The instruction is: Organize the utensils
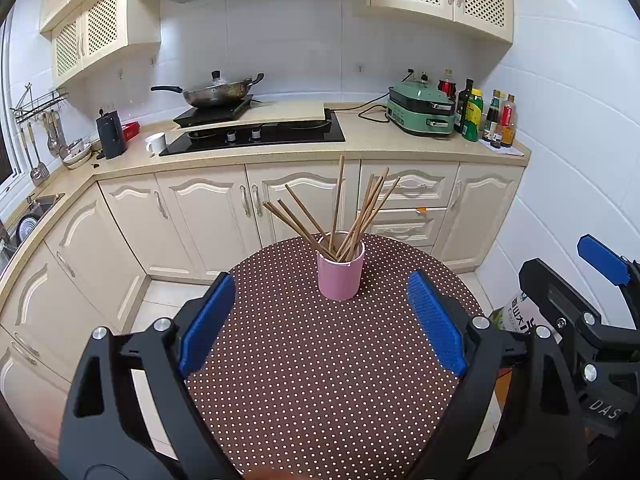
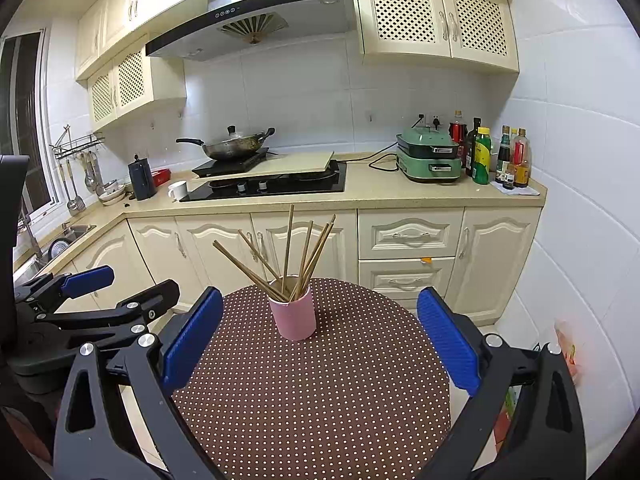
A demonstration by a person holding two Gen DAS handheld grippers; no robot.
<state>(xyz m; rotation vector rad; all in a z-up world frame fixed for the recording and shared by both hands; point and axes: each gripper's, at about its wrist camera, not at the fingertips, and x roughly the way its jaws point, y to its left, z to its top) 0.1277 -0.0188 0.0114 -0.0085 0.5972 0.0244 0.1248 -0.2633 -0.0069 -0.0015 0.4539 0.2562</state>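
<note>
A pink cup (image 1: 341,274) stands upright on the far part of a round table with a brown polka-dot cloth (image 1: 320,380). Several wooden chopsticks (image 1: 352,216) stand in it, fanned out. My left gripper (image 1: 322,320) is open and empty, held above the table on the near side of the cup. In the right wrist view the cup (image 2: 294,316) with its chopsticks (image 2: 292,252) stands beyond my right gripper (image 2: 320,340), which is open and empty over the tablecloth (image 2: 312,400). Each gripper shows at the edge of the other's view.
Behind the table runs a cream kitchen counter (image 1: 360,140) with a black hob (image 1: 256,136), a wok (image 1: 216,92), a green electric cooker (image 1: 422,110), bottles (image 1: 484,116), a white mug (image 1: 156,143) and a sink (image 1: 28,216) at the left.
</note>
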